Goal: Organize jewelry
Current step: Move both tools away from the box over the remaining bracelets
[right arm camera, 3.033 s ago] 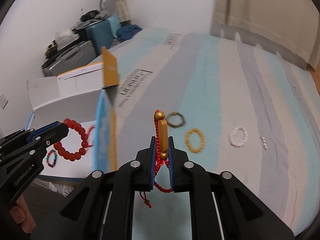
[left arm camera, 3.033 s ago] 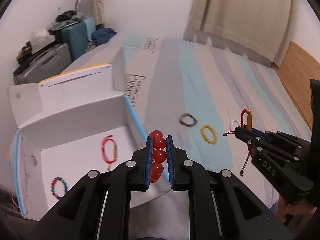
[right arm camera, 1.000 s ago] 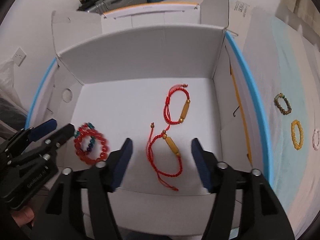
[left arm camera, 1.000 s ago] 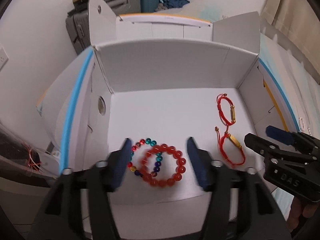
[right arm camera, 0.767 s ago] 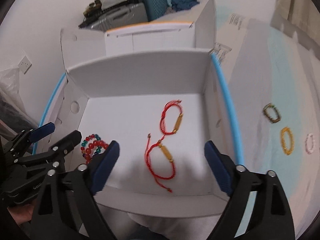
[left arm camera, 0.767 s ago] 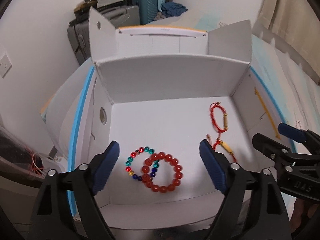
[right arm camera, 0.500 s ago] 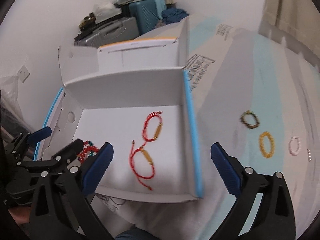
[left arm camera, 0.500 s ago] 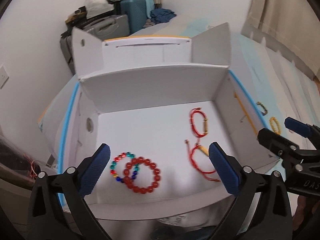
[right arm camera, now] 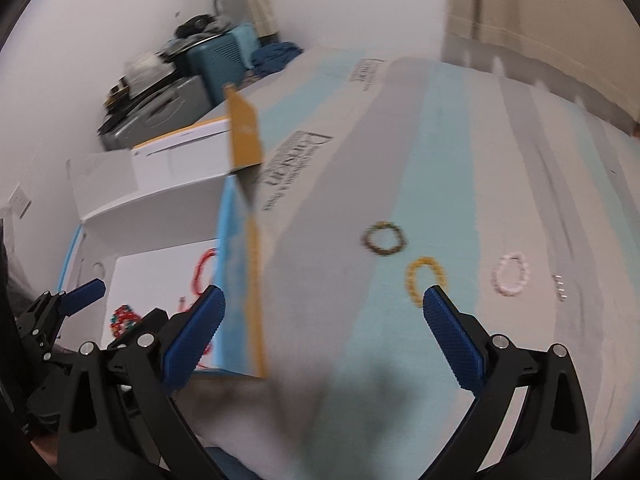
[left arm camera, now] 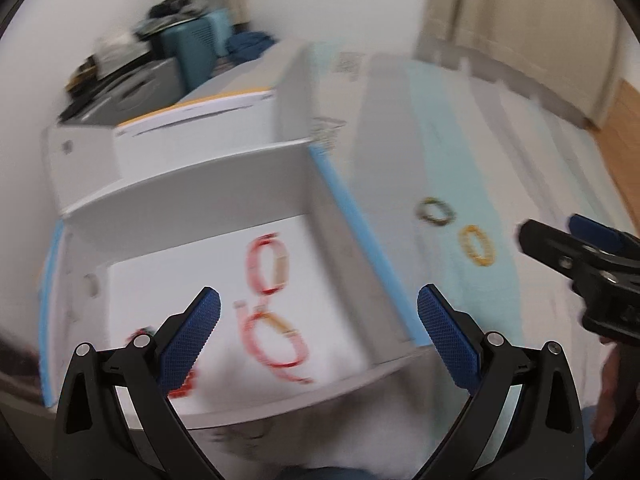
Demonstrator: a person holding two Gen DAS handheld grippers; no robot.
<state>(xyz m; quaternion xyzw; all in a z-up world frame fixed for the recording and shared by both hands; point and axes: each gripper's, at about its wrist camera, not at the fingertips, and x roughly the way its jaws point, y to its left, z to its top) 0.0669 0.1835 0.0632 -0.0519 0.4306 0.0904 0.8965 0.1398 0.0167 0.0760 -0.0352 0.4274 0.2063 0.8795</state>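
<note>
An open white box sits at the left of the striped bed. Inside lie two red cord bracelets with gold bars and a red bead bracelet, partly hidden by my fingers. On the bed lie a dark green bracelet, a yellow bracelet, a pink-white bracelet and a small silver piece. My left gripper is open and empty over the box's right side. My right gripper is open and empty above the bed, near the yellow bracelet.
Suitcases and piled clothes stand against the far wall beyond the box. A curtain hangs at the back right, with wooden floor beyond the bed's right edge. The box's upright flap stands beside my right gripper's left finger.
Both grippers let go of their bracelets in the box and opened wide. Since half a second ago both views swing right, from the box toward the bracelets on the bed.
</note>
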